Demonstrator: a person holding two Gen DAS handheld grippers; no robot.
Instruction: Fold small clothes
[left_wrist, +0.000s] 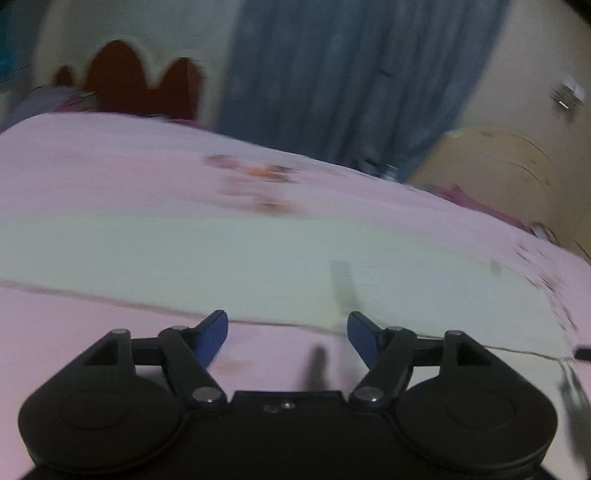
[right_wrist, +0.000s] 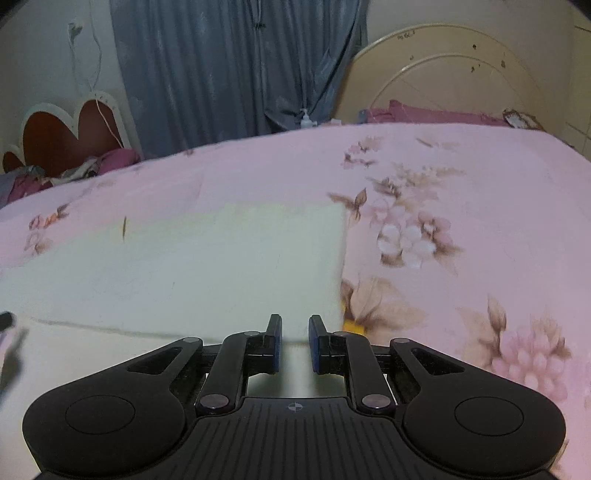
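Left gripper (left_wrist: 288, 338) jaws wide apart, holding nothing, over near edge of pale cloth (left_wrist: 207, 266); right gripper (right_wrist: 295, 343) jaws narrowly parted, empty, over the cloth's near right corner, cloth flat on pink floral bedsheet (right_wrist: 461, 206), blue curtain (right_wrist: 229, 66) and cream headboard (right_wrist: 443, 70) beyond

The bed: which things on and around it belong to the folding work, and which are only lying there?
For the job:
- pale cloth, spread flat
- left gripper, open
- right gripper, partly open at the cloth's near edge

Just lying about:
- floral bedsheet
- blue curtain
- cream headboard
- magenta bedding
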